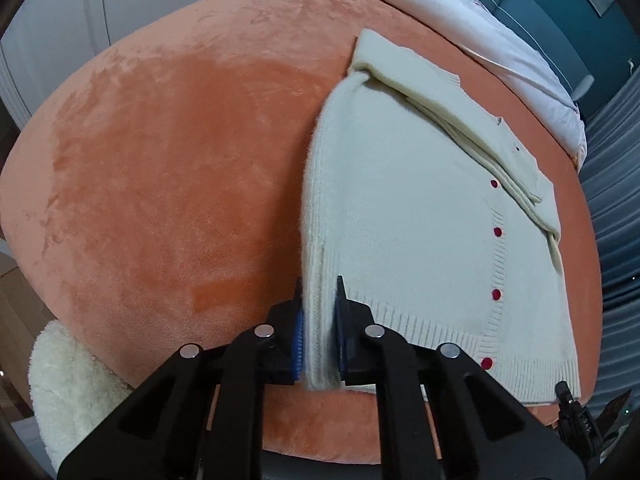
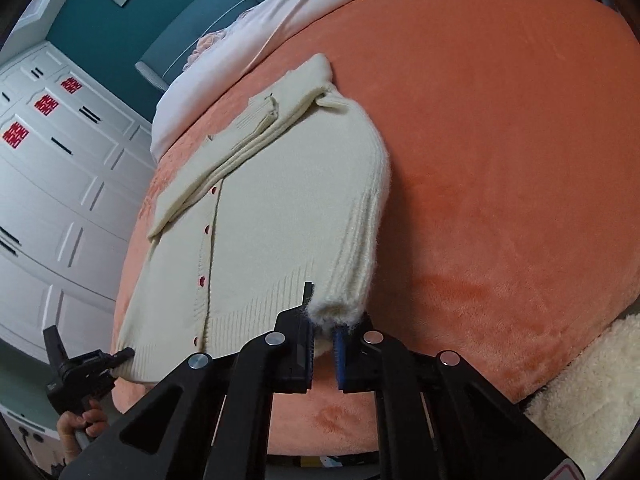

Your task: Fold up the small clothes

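On the orange bed (image 1: 160, 160) the cream cardigan (image 1: 400, 220) lay flat, and your left gripper (image 1: 319, 344) and right gripper (image 2: 322, 344) had both closed on its near hem, shallow pinches that could slip during lifting.

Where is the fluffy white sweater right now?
The cream cardigan lies flat on the orange blanket, near its front edge. In both wrist views, a hand-held gripper pinches a hem corner, left and right.
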A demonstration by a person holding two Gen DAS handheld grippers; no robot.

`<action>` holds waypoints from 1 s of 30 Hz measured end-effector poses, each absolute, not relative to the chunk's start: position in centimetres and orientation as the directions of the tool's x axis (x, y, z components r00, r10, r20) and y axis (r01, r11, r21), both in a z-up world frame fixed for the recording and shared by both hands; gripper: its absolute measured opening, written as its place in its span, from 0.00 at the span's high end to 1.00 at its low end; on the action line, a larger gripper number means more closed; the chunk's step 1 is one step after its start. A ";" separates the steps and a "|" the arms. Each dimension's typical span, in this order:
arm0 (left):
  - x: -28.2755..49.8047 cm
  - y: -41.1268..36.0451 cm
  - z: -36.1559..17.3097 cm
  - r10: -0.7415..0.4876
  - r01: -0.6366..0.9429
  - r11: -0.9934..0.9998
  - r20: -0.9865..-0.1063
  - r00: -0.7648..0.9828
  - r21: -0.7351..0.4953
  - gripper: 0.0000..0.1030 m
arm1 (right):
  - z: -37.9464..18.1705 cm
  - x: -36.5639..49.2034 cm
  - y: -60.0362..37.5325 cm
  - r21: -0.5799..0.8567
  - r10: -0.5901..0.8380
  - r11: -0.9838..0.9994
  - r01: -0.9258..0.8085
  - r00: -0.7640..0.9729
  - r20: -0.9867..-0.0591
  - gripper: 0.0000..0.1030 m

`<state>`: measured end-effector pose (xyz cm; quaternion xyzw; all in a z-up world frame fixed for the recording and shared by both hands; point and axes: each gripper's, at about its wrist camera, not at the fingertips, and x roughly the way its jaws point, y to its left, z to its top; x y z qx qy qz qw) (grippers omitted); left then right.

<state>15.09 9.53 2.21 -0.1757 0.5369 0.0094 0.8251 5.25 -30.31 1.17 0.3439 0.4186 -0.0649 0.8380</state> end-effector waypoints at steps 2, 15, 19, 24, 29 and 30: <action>15.1 9.0 2.5 -0.152 -0.193 0.948 -0.892 0.425 -0.254 0.89 | 1.3 5.2 -30.1 0.509 0.170 0.765 0.396 0.638 -0.751 0.92; 15.9 7.7 1.7 -0.089 -0.165 0.972 -0.914 0.396 -0.166 0.89 | -0.4 5.1 -29.8 0.480 0.156 0.767 0.426 0.602 -0.783 0.92; 16.1 7.6 1.2 -0.077 -0.161 0.976 -0.918 0.389 -0.150 0.89 | -0.9 5.1 -29.7 0.465 0.150 0.773 0.432 0.587 -0.795 0.92; 16.2 7.5 0.7 -0.054 -0.151 0.981 -0.922 0.384 -0.120 0.89 | -1.5 5.1 -29.5 0.451 0.145 0.777 0.439 0.572 -0.807 0.92; 16.2 7.5 0.3 -0.042 -0.152 0.982 -0.925 0.377 -0.107 0.89 | -1.9 5.0 -29.4 0.444 0.142 0.777 0.446 0.563 -0.814 0.91; 16.2 7.5 0.2 -0.041 -0.153 0.983 -0.926 0.376 -0.106 0.89 | -2.0 5.0 -29.4 0.444 0.143 0.777 0.447 0.561 -0.815 0.91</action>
